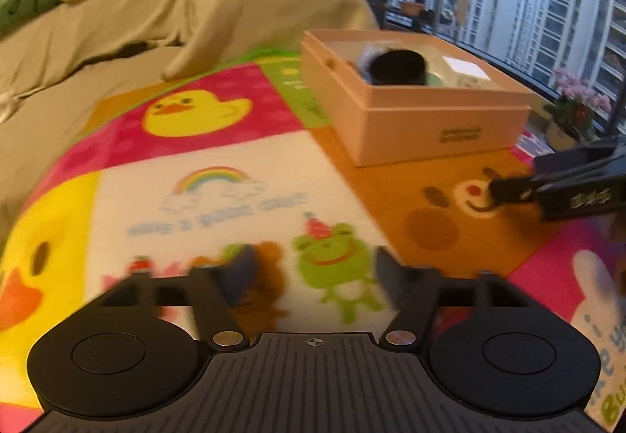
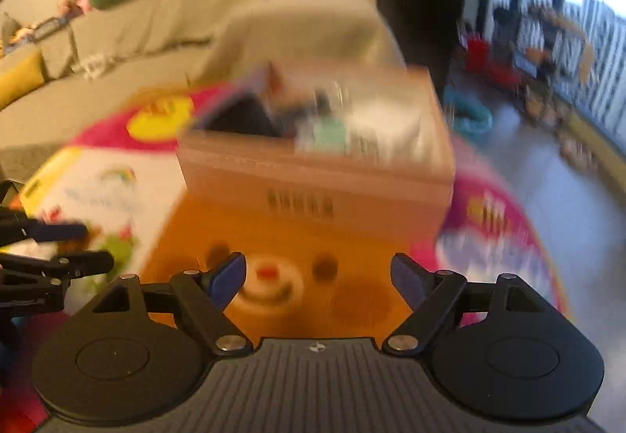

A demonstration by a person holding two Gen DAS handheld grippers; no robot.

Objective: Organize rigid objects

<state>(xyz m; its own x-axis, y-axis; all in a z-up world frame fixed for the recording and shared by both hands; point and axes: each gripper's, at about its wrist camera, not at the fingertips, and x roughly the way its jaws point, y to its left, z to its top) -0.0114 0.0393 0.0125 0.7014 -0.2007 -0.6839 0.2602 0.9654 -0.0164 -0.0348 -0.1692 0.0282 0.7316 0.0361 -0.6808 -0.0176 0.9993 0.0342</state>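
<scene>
A pink cardboard box point(image 1: 411, 119) stands open on a colourful cartoon mat point(image 1: 203, 159). Inside it I see a black round container point(image 1: 397, 67), a white carton point(image 1: 465, 71) and other things too blurred to name. My left gripper point(image 1: 315, 276) hovers open over the mat's frog picture, with nothing between its fingers. In the blurred right wrist view the same box point(image 2: 317, 174) lies just ahead. My right gripper point(image 2: 319, 276) is open over the orange bear panel and holds nothing. Each gripper shows in the other's view: the right gripper point(image 1: 508, 190) at the right edge, the left gripper point(image 2: 84, 245) at the left edge.
A sofa under a beige cover point(image 1: 164, 14) with cushions runs behind the mat. A potted pink flower point(image 1: 575, 108) stands by the big window at the right. Bare grey floor point(image 2: 547, 190) with scattered toys lies to the right of the mat.
</scene>
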